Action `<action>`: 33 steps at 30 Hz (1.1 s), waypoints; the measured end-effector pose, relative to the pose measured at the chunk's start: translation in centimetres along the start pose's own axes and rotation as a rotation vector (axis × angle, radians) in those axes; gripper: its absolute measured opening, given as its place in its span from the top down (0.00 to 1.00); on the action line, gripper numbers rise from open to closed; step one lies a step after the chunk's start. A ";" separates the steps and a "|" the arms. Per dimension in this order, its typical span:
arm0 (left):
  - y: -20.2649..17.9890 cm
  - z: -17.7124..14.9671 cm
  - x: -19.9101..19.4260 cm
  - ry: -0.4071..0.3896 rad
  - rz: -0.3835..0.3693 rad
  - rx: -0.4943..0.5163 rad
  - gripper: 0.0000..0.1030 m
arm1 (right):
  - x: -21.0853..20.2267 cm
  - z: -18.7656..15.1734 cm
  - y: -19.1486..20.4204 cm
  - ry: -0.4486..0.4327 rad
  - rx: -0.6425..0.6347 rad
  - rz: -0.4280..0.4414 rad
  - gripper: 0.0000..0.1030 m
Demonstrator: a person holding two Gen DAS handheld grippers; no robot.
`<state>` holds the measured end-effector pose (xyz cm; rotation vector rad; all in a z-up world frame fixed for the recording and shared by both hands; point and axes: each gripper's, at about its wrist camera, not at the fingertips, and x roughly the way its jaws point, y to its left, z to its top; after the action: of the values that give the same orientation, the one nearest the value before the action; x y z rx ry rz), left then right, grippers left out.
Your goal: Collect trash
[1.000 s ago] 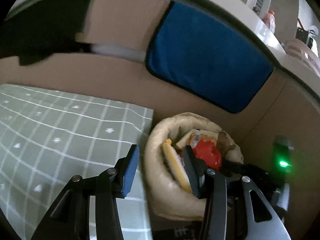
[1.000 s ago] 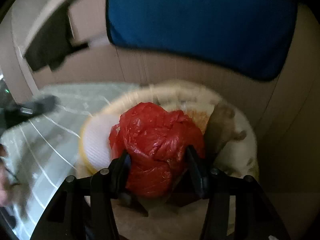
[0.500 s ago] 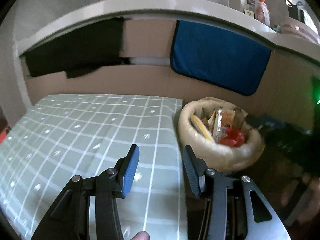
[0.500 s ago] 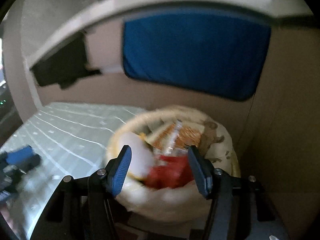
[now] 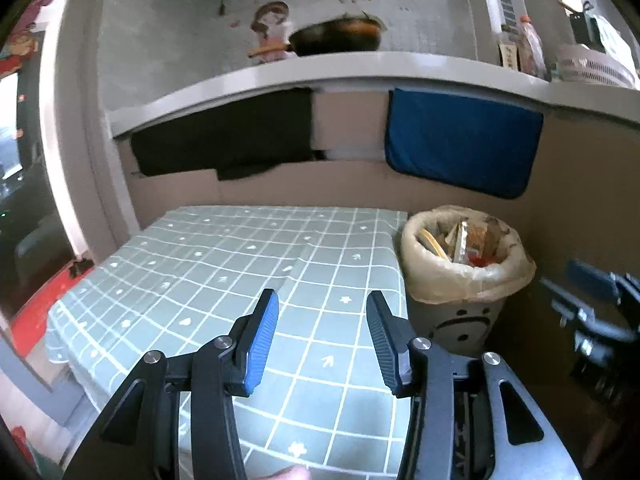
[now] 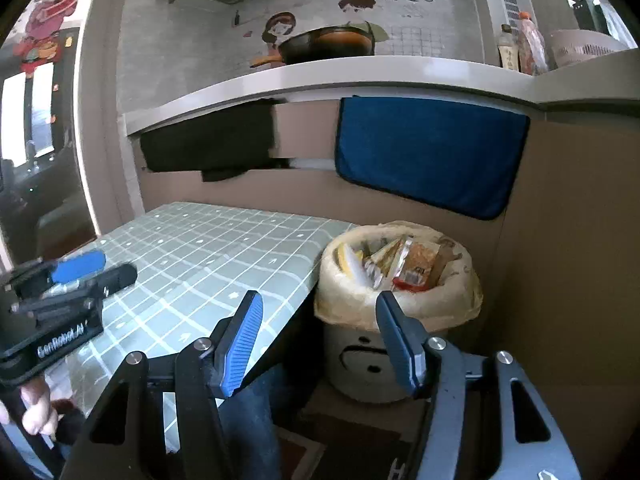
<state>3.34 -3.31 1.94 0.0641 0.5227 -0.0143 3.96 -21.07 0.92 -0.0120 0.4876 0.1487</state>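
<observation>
Left wrist view shows your left gripper spread wide with nothing between its two fingers. Under it lies one counter with a green cloth marked in white squares. The cloth has nothing on it that you can see. Ahead of the gripper and to its right stands one trash bin with a sad face drawn on its side. One pale bag lines it, and the trash sits inside, heaped near the top: wrappers, a yellow-edged piece and a bit of red. You cannot count the pieces one by one. Far to the right of the gripper you see your other gripper, blurred.

From the right wrist view, your right gripper is also spread wide and holds nothing. Its fingers have just been opening. The trash bin is right ahead of it, low and close, and the gripper's right finger stands in front of the bin's rim. The trash is inside the bin, not in the gripper. To the left of this gripper you see your left gripper over the counter, and your hand below it.

Behind both grippers hang two cloths, one black cloth and one blue towel, under one long shelf. On the shelf sits one dark pan.
</observation>
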 end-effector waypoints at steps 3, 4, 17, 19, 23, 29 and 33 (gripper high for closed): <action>-0.1 -0.6 -0.3 0.037 -0.020 0.001 0.54 | -1.1 -1.0 0.8 0.008 0.004 0.017 0.45; -0.2 -0.7 -0.2 0.051 -0.025 0.000 0.55 | -1.4 -1.4 1.1 0.015 -0.003 0.025 0.45; 0.1 -1.1 -2.0 0.002 0.000 0.017 0.55 | -2.9 -2.0 1.0 -0.023 0.028 0.019 0.45; 0.2 -1.1 -2.2 0.004 0.006 0.019 0.54 | -3.0 -2.0 1.0 -0.025 0.032 0.018 0.45; 0.5 -1.0 -2.5 -0.002 0.014 0.008 0.54 | -3.1 -2.1 1.3 -0.024 0.020 0.024 0.45; 0.7 -1.0 -2.8 -0.016 0.023 -0.001 0.55 | -3.2 -1.9 1.7 -0.029 0.008 0.031 0.45; 0.5 -1.0 -3.3 -0.038 0.017 0.006 0.55 | -3.5 -1.9 1.7 -0.041 0.005 0.026 0.45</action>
<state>0.04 -2.78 2.78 0.0743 0.4844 -0.0006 -0.20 -19.96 0.88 0.0026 0.4473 0.1727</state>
